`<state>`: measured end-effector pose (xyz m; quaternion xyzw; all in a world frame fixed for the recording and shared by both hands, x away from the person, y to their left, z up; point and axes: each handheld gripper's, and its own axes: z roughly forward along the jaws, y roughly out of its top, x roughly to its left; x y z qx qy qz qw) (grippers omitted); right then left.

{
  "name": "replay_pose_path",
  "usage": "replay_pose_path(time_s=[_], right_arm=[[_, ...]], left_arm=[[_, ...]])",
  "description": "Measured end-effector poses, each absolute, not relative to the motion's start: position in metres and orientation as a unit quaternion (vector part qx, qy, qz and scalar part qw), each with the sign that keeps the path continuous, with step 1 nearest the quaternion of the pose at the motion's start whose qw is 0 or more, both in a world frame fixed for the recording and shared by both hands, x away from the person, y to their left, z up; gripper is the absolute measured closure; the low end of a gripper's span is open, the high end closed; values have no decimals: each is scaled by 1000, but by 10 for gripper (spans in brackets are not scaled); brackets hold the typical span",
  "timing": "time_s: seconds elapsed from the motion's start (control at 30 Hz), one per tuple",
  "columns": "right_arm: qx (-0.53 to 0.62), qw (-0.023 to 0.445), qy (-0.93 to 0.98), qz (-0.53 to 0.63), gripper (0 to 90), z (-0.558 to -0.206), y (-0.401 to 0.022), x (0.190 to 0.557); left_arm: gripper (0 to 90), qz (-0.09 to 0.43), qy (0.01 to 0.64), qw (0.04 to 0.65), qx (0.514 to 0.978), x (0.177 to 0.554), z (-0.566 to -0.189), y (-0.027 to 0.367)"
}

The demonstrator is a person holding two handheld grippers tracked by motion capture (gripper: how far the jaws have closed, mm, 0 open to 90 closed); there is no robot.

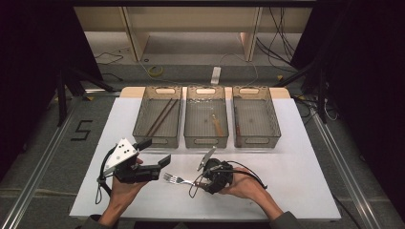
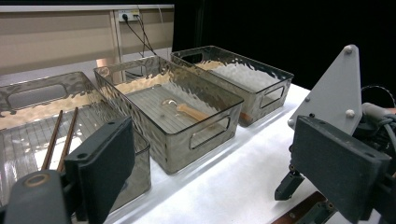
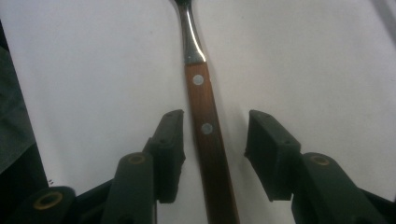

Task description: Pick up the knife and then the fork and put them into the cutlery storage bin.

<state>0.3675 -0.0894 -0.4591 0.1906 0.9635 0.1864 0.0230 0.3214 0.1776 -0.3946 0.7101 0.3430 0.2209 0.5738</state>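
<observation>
Fork (image 1: 177, 180) on the white table (image 1: 296, 191), lying flat near the front edge, between the two hands. Its shiny prongs point to the left in the high view. Its brown wooden handle (image 3: 208, 140) has two small round rivets in it.

The right gripper (image 3: 215, 140) is down over the handle. One black jaw is on each side of the wood. The jaw on the left of the right gripper view is very close to the handle, and the other jaw has a gap of white table next to it. The pads are not pressing on the wood, so the fork is not held. The right hand (image 1: 243, 183) holds this gripper low by the table.

The left gripper (image 1: 155, 152) is just to the left of the fork, up off the table. Its jaws are wide apart with nothing in them. The left hand (image 1: 125, 183) holds it from below, and a grey three-cornered plate (image 1: 122, 153) sits on top.

Behind the fork stand three see-through bins in a row. The left bin (image 1: 157, 121) has two brown chopsticks (image 1: 161, 117) in it. The middle bin (image 1: 206, 121) has a spoon with a wooden handle (image 2: 187, 111). The right bin (image 1: 255, 121) has something thin and brown along its left wall, but I cannot tell what it is.
</observation>
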Motion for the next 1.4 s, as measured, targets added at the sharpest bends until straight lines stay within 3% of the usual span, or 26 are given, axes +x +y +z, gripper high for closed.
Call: replay_pose_path(time_s=[0.47,1.4], right_arm=[[180,25,967,178,703,-463,-87,366],[171,40,972,154,767,-461,-79,360]], left_arm=[[131,220,342,574,711,321,-395,177],[131,219,342,574,711,322,-395,177]])
